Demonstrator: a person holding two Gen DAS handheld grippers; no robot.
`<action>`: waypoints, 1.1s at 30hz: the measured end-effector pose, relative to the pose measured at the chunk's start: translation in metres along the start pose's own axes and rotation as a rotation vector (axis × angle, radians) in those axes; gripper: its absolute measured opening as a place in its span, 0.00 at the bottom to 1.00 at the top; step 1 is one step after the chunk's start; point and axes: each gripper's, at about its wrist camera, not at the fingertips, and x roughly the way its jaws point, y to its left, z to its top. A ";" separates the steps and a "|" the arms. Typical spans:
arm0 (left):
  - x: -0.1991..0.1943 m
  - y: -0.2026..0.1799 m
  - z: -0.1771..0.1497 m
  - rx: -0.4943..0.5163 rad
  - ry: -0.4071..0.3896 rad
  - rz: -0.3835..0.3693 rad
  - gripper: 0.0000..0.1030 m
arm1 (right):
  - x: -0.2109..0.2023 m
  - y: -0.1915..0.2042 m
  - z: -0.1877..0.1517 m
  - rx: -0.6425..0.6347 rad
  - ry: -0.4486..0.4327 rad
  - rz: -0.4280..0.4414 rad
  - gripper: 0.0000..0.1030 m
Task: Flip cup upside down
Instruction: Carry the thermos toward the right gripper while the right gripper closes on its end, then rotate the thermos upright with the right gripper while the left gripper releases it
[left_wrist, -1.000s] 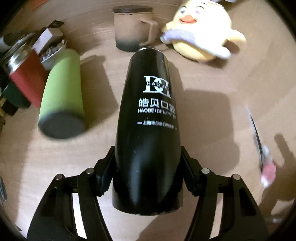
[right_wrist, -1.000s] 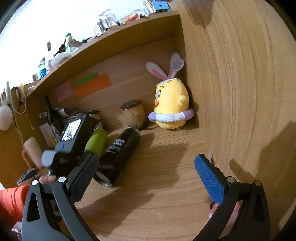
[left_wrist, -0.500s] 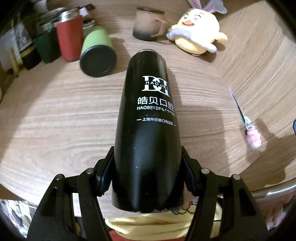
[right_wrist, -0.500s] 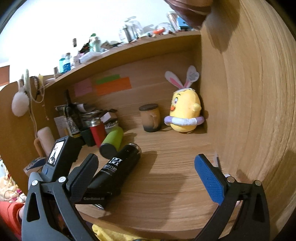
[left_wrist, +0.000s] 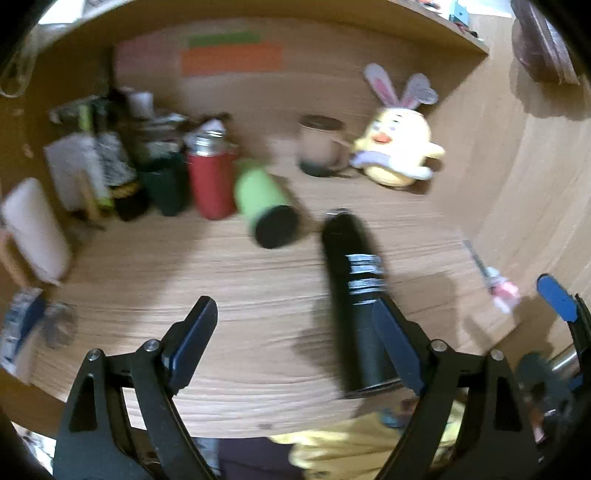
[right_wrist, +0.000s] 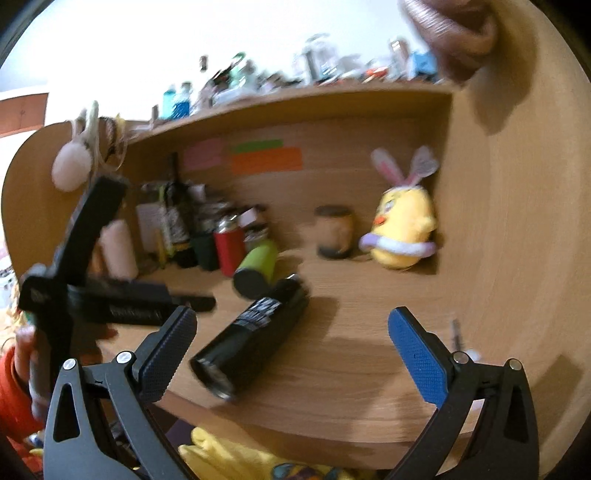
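The black cup (left_wrist: 356, 291) with white lettering lies on its side on the wooden desk (left_wrist: 221, 266), near the front edge; it also shows in the right wrist view (right_wrist: 255, 336). My left gripper (left_wrist: 295, 332) is open and empty, with the cup just behind its right finger. In the right wrist view the left gripper (right_wrist: 177, 299) is at the left, apart from the cup. My right gripper (right_wrist: 291, 343) is open and empty, above the front edge of the desk, with the cup between and beyond its fingers.
A green cup (left_wrist: 266, 210) lies on its side behind the black one. A red flask (left_wrist: 210, 181), a beige mug (left_wrist: 321, 147) and a yellow plush chick (left_wrist: 399, 151) stand at the back. Clutter fills the back left. A small pink-handled knife (left_wrist: 491, 277) lies by the right wall.
My left gripper has opened and let go of the black cup, which now lies on the desk. The left gripper has pulled back and to the left. The view is blurred by motion.
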 end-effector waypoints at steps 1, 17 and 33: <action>-0.001 0.009 -0.002 0.005 -0.007 0.026 0.84 | 0.014 0.009 -0.005 -0.008 0.036 0.019 1.00; 0.018 0.049 -0.035 0.037 0.003 0.103 0.84 | 0.124 0.053 -0.062 0.026 0.177 -0.067 0.96; -0.001 0.018 -0.027 0.053 -0.079 0.012 0.84 | 0.089 0.030 -0.065 0.007 0.160 -0.161 0.59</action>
